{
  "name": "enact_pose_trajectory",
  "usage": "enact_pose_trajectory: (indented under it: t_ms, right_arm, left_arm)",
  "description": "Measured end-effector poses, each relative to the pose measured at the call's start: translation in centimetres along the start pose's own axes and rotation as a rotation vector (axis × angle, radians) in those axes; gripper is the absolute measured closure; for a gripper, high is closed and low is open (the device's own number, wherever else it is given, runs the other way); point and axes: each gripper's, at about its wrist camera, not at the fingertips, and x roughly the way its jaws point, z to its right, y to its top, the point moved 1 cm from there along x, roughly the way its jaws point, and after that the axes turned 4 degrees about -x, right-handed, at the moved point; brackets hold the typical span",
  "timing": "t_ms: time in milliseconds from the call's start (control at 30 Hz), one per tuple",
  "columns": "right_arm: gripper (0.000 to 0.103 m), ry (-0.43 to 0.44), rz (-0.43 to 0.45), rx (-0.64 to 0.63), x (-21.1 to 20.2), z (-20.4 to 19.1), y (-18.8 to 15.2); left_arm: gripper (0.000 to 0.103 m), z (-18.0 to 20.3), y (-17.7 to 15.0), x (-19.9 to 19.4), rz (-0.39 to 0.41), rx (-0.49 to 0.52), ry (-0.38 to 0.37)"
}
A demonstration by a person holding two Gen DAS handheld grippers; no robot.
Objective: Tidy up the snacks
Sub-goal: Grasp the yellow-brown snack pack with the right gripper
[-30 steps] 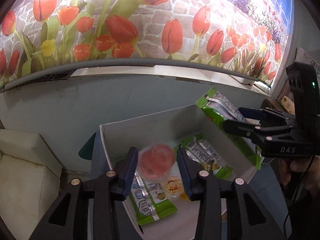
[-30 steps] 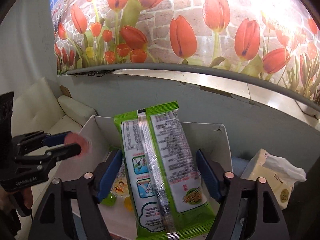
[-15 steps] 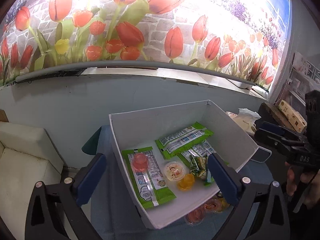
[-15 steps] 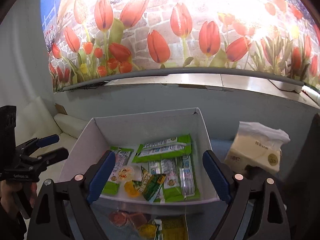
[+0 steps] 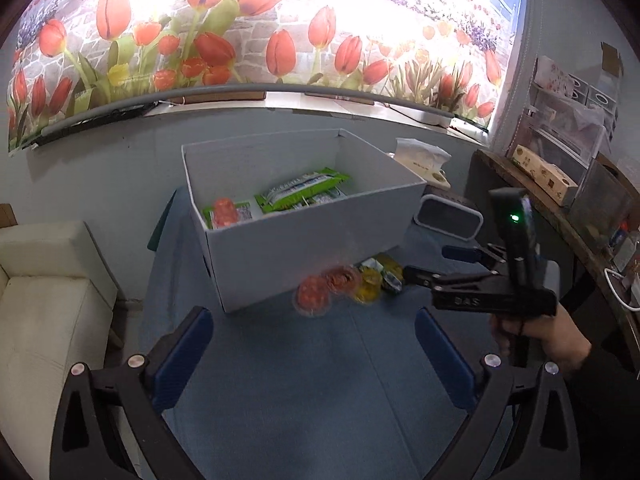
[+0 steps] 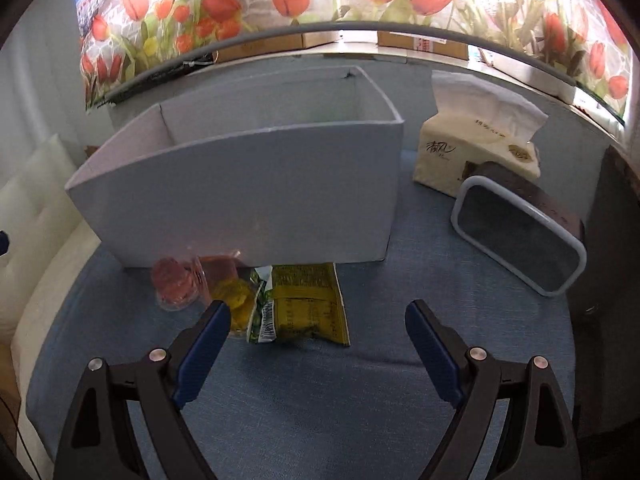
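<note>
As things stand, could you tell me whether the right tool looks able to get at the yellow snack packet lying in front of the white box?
Probably yes. The right tool is open and faces the yellow snack packet, which lies flat on the blue cloth with nothing between them. The white box stands close behind it.

Both fisheye views bend straight lines hard toward black, vignetted corners. The backlit red-tulip wall mural (image 5: 280, 40) blows out to white glare along the top and is the main light source. The blue cloth surface (image 6: 320, 400) lies in dimmer, even light with soft shadows. The round red jelly cups (image 5: 324, 290) smear with motion blur.
</note>
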Motion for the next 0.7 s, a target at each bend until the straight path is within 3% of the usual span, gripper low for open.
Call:
enact_pose_trajectory:
  t_ms: [133,267,533,567,633,667,700]
  right_arm:
    - [0.011,-0.031,-0.015,-0.052,2.1,-0.4,0.0]
    - [0.011,-0.024,-0.027,-0.01,3.5,0.2,0.6]
    - [0.011,-0.018,-0.088,0.032,5.8,1.0,1.0]
    - [0.014,-0.016,-0.079,0.003,5.8,0.6,0.9]
    - [0.032,0.015,-0.062,-0.007,5.4,0.1,0.7]
    - [0.055,0.03,-0.056,0.008,5.1,0.2,0.8]
    - [0.063,0.041,-0.055,0.022,4.7,0.3,0.7]
  left_arm:
    - [0.0,0.0,-2.3,-1.3,-0.011,-0.017,-0.009]
    - [0.0,-0.6,-3.8,-1.8,-0.03,-0.052,-0.01]
    - [0.0,-0.9,-4.4,-1.4,-0.037,-0.067,-0.005]
    - [0.0,-0.8,-4.4,-1.3,-0.04,-0.063,-0.004]
    - [0.0,-0.5,-4.4,-1.1,-0.043,-0.052,0.003]
    - [0.0,-0.3,-4.4,-1.0,-0.046,-0.045,-0.001]
    - [0.0,-0.1,-4.3,-0.8,-0.049,-0.042,-0.003]
